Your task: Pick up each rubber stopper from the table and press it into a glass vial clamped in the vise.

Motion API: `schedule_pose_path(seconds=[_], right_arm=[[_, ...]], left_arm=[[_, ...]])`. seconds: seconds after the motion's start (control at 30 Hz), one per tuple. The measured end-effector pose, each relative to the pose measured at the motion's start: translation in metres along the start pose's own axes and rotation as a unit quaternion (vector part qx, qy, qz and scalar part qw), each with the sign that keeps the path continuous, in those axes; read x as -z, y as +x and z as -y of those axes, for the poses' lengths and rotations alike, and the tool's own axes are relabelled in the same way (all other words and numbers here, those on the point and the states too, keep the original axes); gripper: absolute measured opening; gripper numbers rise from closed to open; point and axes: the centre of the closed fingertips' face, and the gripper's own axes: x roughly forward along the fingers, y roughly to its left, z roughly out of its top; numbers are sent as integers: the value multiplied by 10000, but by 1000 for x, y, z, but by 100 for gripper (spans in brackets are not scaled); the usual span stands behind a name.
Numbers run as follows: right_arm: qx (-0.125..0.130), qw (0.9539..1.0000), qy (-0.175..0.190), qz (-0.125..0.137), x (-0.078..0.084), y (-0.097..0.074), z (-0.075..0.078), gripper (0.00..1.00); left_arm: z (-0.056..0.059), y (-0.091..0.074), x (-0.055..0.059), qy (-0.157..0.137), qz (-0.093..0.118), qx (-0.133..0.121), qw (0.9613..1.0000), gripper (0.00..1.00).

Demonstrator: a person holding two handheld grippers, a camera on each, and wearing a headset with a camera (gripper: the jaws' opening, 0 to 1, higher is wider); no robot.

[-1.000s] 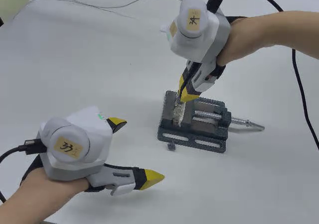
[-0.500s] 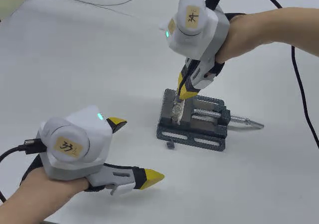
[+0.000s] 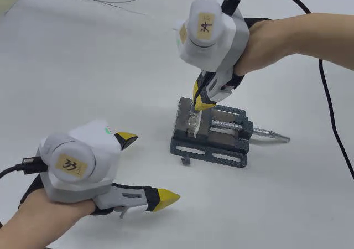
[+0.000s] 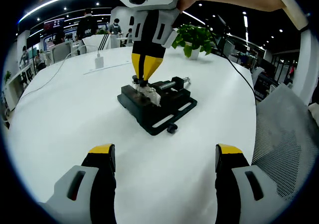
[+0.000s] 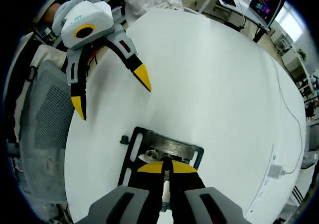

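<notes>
Right gripper (image 5: 167,167): the jaws are drawn together to a thin slit, tips pointing straight down. We see something pale in the slit but cannot tell whether anything is gripped. In the left gripper view its yellow tips (image 4: 144,79) sit directly over the glass vial (image 4: 152,95). We cannot tell whether they touch the vial's mouth.

Left gripper (image 4: 164,149): the jaws are spread wide and hold nothing. It hangs low over bare table (image 3: 83,66), well apart from the work, with its tips aimed toward it.

Glass vial (image 3: 192,122): upright, clamped at one end of the vise (image 3: 218,144), under the right gripper (image 3: 200,102).

Vise: a dark base with a screw handle jutting out on the far side from the left gripper (image 3: 148,167).

Small dark stopper (image 3: 185,161): it lies on the table just beside the vise base, on the side facing the left gripper; it is also seen at (image 4: 172,129).

Open room: we note bare white tabletop on all sides of the vise. A black cable (image 3: 332,122) trails from the right gripper along the table's right side.
</notes>
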Motion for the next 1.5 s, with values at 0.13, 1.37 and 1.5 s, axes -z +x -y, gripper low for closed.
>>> schedule_pose_path(seconds=[0.13, 1.37, 1.5], right_arm=[[-4, 10000, 29, 12, 1, 1, 0, 0], [13, 9991, 396, -116, 3, 7, 0, 0], [50, 9992, 393, -112, 1, 5, -4, 0]], left_arm=[[-3, 1, -1, -39, 19, -23, 10000, 80], [-9, 3, -7, -62, 64, -103, 9999, 79], [-8, 1, -12, -11, 84, -117, 9999, 79]])
